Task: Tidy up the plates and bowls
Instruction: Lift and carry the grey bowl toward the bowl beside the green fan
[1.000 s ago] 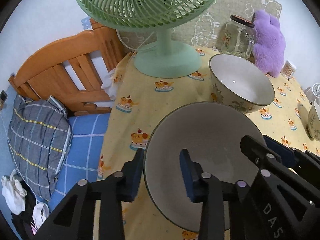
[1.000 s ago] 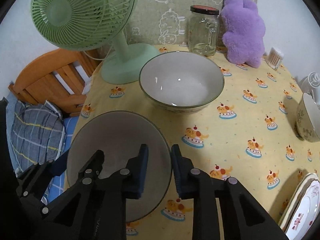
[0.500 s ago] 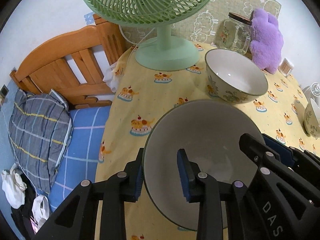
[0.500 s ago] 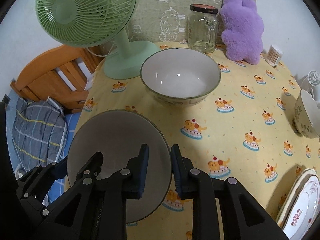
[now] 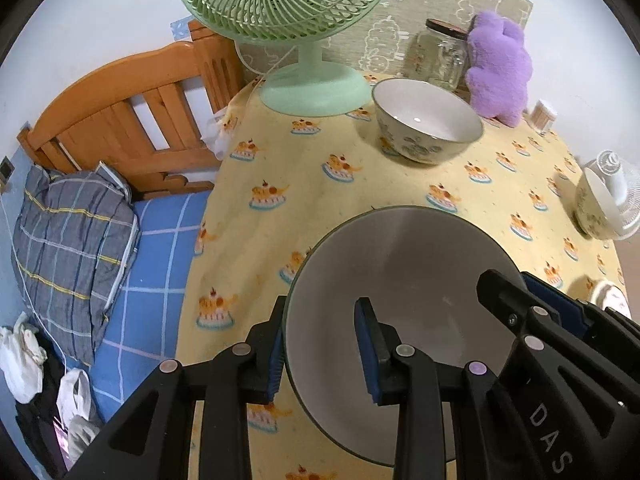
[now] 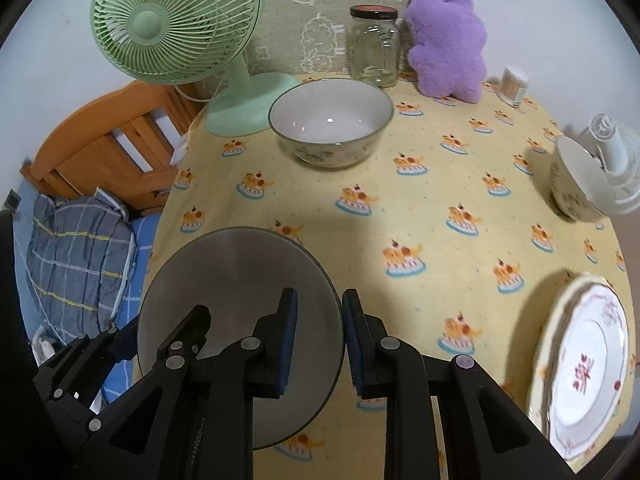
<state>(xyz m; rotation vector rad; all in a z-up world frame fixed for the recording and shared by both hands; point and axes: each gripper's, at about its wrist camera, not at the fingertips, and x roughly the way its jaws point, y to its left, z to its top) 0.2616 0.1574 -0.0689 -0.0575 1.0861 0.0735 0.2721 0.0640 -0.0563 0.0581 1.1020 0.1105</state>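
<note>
Both grippers hold one large grey-white bowl above the yellow tablecloth. My left gripper is shut on its left rim. My right gripper is shut on its right rim; the bowl also shows in the right wrist view. A second large floral bowl stands upright far ahead near the fan; it also shows in the left wrist view. A smaller floral bowl sits at the right. A stack of floral plates lies at the near right.
A green desk fan, a glass jar, a purple plush toy and a toothpick holder line the table's back. A small white fan sits by the small bowl. A wooden bed frame and blue bedding lie to the left.
Both grippers have drawn back and up with the held bowl. The far bowl and the fan now look smaller and farther off, and more of the tablecloth shows.
</note>
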